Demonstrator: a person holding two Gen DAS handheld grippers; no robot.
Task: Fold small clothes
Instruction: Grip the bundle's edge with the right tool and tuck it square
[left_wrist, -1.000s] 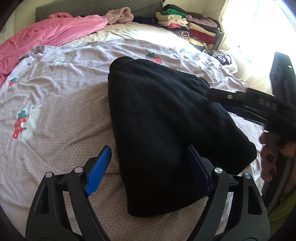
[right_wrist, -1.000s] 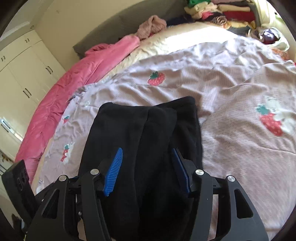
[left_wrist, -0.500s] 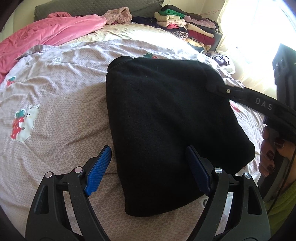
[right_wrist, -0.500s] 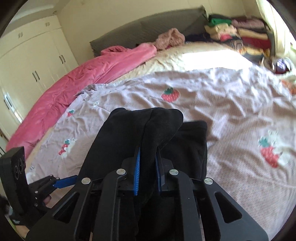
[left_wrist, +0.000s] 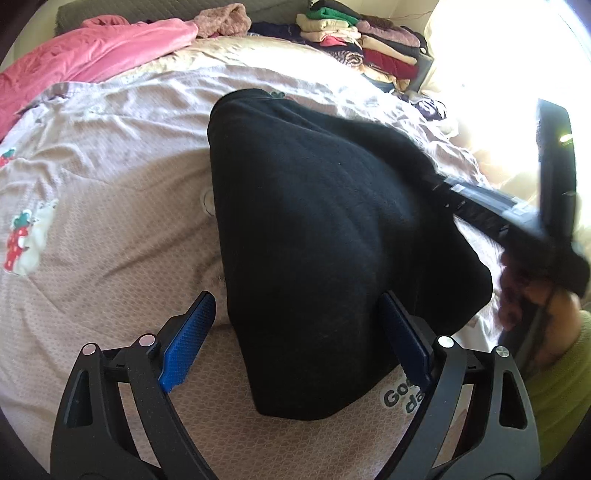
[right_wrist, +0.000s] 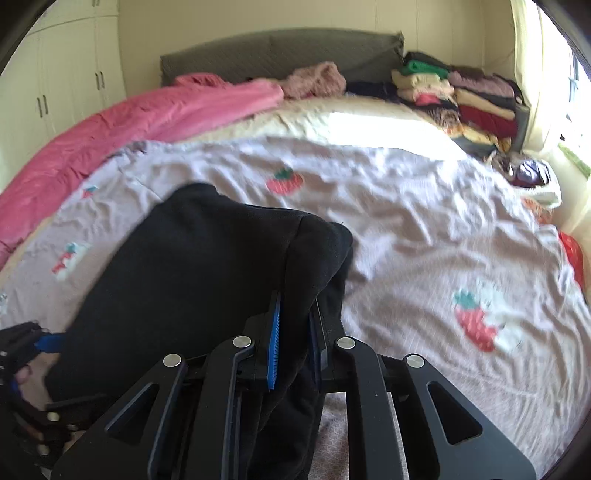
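Note:
A black garment (left_wrist: 325, 236) lies partly folded on the strawberry-print bedspread (left_wrist: 110, 192). My left gripper (left_wrist: 295, 343) is open, its blue pads either side of the garment's near end, not gripping it. My right gripper (right_wrist: 293, 332) is shut on a thick fold of the black garment (right_wrist: 207, 266) and holds that edge lifted above the bed. In the left wrist view the right gripper (left_wrist: 480, 206) reaches in from the right, its tips buried in the raised cloth.
A pink blanket (right_wrist: 147, 122) lies along the bed's left side. Stacks of folded clothes (right_wrist: 461, 99) sit at the far right by the grey headboard (right_wrist: 280, 55). A pink knit item (right_wrist: 317, 81) lies near the headboard. White wardrobe doors (right_wrist: 55, 92) stand on the left.
My right gripper closed on a fold of the black garment and lifted it up and over toward the left. My left gripper stayed open and nearly still.

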